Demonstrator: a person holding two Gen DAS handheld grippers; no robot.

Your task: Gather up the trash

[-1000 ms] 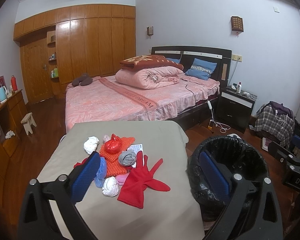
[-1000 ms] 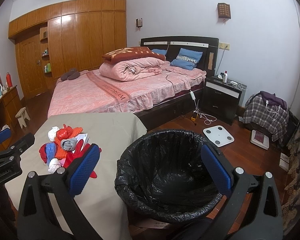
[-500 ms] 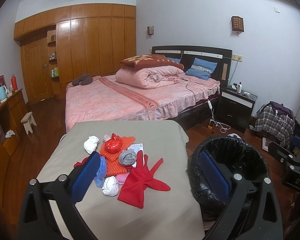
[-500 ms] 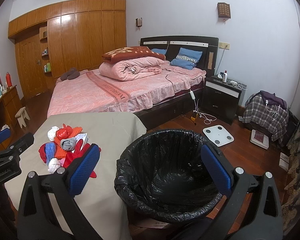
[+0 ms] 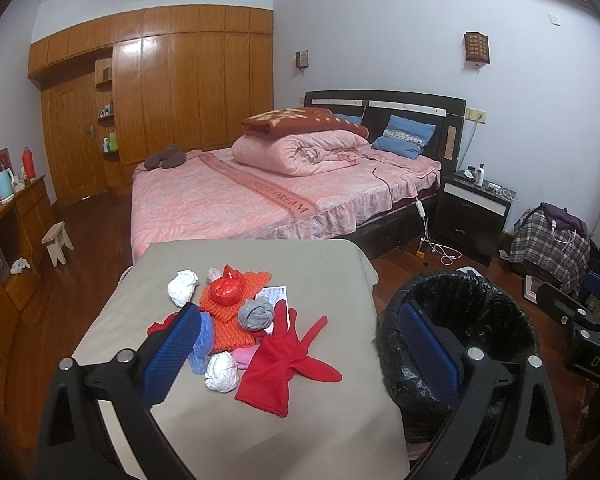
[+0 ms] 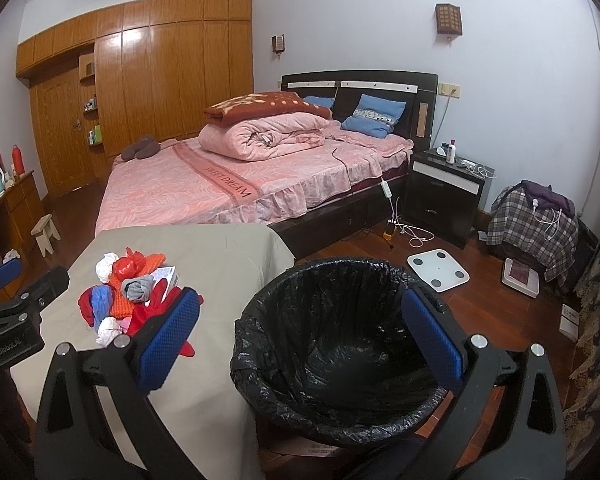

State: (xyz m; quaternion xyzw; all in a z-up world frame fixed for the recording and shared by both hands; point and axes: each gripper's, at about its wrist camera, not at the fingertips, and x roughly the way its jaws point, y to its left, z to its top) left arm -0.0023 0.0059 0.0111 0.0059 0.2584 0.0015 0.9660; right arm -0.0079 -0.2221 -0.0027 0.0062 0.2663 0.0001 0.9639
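While both hand-held grippers gape (empty), trash pile (image 5: 236,320) — bin (image 6: 340,360) beside.

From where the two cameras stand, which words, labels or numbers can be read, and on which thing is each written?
"SWEET DREAM": on the darker band across the pink bedspread.
"DAS", cut off by the frame: on the black right gripper.
"GenRobot.AI", small and not fully sure: on the black left gripper.
Print on the white paper card in the trash pile: too small to read.
Numbers on the cardboard under the black-lined bin: blurred.
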